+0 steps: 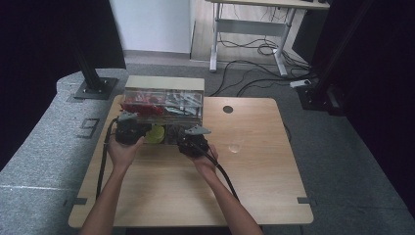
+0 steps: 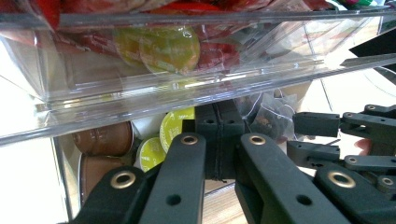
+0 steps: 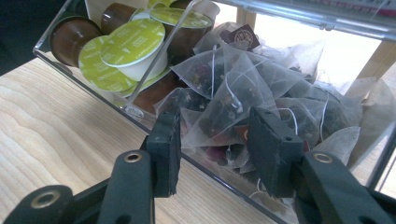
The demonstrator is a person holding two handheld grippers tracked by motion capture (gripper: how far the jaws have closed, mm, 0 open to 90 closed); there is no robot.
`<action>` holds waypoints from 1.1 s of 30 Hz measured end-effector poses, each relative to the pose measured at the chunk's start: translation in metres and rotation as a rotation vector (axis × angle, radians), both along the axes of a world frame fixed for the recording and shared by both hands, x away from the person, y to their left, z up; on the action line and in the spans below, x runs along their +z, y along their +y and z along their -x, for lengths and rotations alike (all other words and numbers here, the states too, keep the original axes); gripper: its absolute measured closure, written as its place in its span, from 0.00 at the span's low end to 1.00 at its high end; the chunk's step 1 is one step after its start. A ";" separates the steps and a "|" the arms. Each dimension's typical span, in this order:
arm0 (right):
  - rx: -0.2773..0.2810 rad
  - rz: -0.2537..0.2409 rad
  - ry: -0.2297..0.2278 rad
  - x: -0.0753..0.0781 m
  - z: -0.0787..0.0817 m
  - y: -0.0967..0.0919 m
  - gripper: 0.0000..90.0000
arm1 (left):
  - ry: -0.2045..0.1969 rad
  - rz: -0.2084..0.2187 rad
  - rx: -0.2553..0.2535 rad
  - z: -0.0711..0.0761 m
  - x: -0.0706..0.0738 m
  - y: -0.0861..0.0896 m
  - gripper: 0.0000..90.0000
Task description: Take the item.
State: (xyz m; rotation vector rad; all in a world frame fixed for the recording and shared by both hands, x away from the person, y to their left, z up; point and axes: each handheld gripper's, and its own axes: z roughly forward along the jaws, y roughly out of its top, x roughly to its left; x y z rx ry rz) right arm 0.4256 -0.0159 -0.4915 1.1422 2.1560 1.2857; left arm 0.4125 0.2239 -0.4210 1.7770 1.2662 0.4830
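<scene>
Jaws of the right gripper [image 3: 214, 151] stood about half open in the lower middle of the right gripper view, with the front wall of the clear drawer [image 3: 140, 114] and a pyramid tea bag [image 3: 224, 93] seen between them. The pads did not press on anything I could see; whether they touched the plastic wall I cannot tell. The tea bag lay on a heap of similar bags inside the drawer, in the centre of that frame. To the upper left, behind a clear divider, lay coffee capsules [image 3: 126, 44] with green lids and brown bodies.

Jaws of the left gripper [image 2: 219, 140] were pressed together in the middle of the left gripper view, holding nothing, just under the clear upper drawer [image 2: 140, 100]. A yellow-green capsule [image 2: 163, 46] was visible inside it.

In the high view, both grippers were at the front of the clear organizer [image 1: 164, 105], at the far edge of the wooden table [image 1: 244, 186], the left gripper left of centre and the right gripper at centre.
</scene>
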 end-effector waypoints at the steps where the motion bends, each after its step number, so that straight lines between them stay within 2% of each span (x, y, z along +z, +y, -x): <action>1: -0.004 0.004 -0.001 0.000 0.000 0.000 0.60 | 0.000 -0.001 0.000 0.000 0.000 0.000 1.00; 6: -0.024 0.022 -0.004 -0.002 -0.003 -0.001 0.64 | 0.001 -0.006 -0.002 0.000 0.001 0.000 1.00; 10: -0.039 0.045 -0.010 -0.003 -0.005 -0.002 0.76 | 0.001 -0.004 -0.002 0.000 0.001 -0.001 1.00; 14: -0.039 0.043 -0.006 -0.004 -0.006 -0.003 0.92 | 0.002 -0.002 -0.003 0.000 0.000 -0.002 1.00; 16: -0.037 0.040 -0.011 -0.003 -0.006 -0.003 0.97 | 0.003 -0.002 -0.004 0.000 0.000 -0.002 1.00; 23: -0.029 0.019 -0.020 0.003 -0.004 -0.008 0.99 | 0.000 0.000 -0.003 0.000 0.000 -0.001 1.00; 33: -0.013 -0.052 -0.080 0.024 0.006 -0.019 0.99 | 0.003 -0.003 -0.003 0.000 0.000 -0.002 1.00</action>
